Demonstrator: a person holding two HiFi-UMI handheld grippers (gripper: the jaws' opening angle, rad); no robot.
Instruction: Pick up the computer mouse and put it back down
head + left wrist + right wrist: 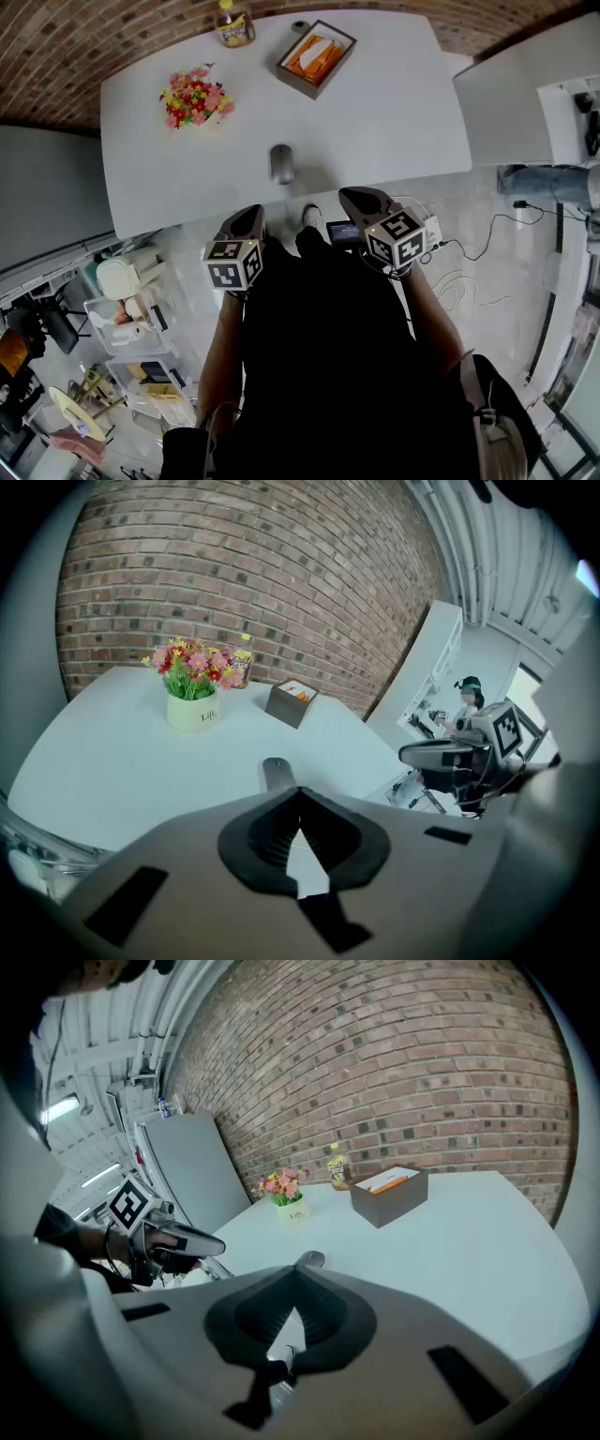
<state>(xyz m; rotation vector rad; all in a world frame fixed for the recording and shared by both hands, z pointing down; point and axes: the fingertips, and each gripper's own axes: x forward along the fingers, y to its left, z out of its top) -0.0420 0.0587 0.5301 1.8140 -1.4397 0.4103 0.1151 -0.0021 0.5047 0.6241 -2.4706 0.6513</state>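
Note:
The grey computer mouse lies on the white table, close to its near edge. It also shows just past the jaw tips as the mouse in the left gripper view and the mouse in the right gripper view. My left gripper hangs short of the table edge, below and left of the mouse, shut and empty. My right gripper is level with it on the right, also shut with nothing held. Neither touches the mouse.
A pot of flowers stands at the table's left. An open brown box with orange contents and a bottle sit at the far edge by the brick wall. Cables lie on the floor to the right.

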